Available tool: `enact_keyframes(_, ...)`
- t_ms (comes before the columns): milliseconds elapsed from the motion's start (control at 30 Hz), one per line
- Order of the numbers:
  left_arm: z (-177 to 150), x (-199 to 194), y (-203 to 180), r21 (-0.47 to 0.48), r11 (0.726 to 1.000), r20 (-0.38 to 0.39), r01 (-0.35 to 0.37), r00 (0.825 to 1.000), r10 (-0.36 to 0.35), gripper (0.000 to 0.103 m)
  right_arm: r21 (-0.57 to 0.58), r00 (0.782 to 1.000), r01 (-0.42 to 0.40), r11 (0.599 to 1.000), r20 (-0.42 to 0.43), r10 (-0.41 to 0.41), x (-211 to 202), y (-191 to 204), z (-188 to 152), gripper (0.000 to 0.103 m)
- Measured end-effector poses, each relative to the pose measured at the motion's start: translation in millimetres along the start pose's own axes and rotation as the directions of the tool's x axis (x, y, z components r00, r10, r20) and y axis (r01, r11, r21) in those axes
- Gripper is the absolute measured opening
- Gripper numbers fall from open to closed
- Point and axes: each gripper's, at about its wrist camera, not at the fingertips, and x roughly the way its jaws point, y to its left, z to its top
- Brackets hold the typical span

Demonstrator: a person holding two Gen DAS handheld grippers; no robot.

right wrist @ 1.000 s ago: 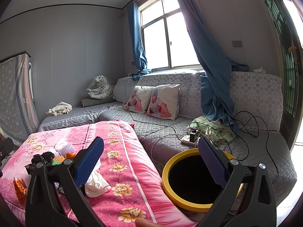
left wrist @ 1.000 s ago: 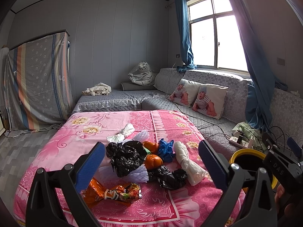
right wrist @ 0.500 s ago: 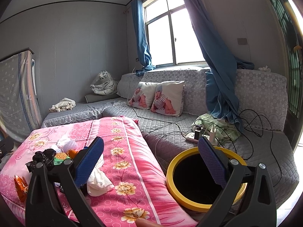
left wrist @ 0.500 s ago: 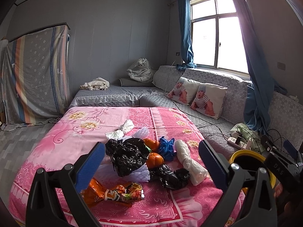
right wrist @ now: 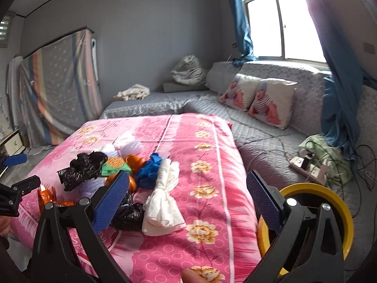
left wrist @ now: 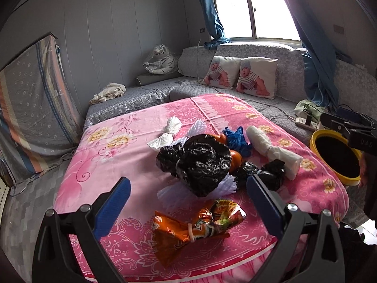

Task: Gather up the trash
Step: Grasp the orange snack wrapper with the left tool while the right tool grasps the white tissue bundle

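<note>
A pile of trash lies on the pink flowered cloth (left wrist: 99,155): a big black plastic bag (left wrist: 200,162), an orange snack wrapper (left wrist: 198,226), a rolled white paper (left wrist: 273,151), a blue bag (left wrist: 235,136) and white tissues (left wrist: 172,125). My left gripper (left wrist: 188,200) is open and empty, just above the snack wrapper. My right gripper (right wrist: 186,195) is open and empty above the white paper (right wrist: 162,202), beside the yellow-rimmed bin (right wrist: 329,202). The bin also shows in the left wrist view (left wrist: 337,158), to the right of the cloth.
A grey quilted sofa (left wrist: 259,99) runs behind and to the right, with two baby-print pillows (left wrist: 240,75). A power strip and cables (right wrist: 308,167) lie near the bin. A striped covered object (left wrist: 28,108) leans at the left wall.
Both grippers have moved in over the pile and tilted downward. The right one has swung left from the bin toward the white paper. Both stay open.
</note>
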Motion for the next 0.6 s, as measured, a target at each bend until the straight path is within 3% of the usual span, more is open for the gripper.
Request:
enact_keyframes(167, -13, 21, 32, -0.043, 0.997, -0.096, 0.062, 0.993, -0.066, 0.095, -0.032, 0.981, -0.120, 0.992, -0.158, 0.113, 47, 9, -2, 0.095)
enact_keyframes(367, -19, 28, 47, 0.093, 0.988, -0.109, 0.125, 0.987, -0.115, 0.095, -0.055, 0.942, -0.198, 0.979, -0.287, 0.175, 81, 18, 4, 0.095)
enact_keyframes(600, -23, 43, 51, 0.233, 0.938, -0.165, 0.256, 0.961, -0.222, 0.095, 0.006, 0.888, -0.273, 0.962, -0.384, 0.255, 115, 18, 9, 0.095)
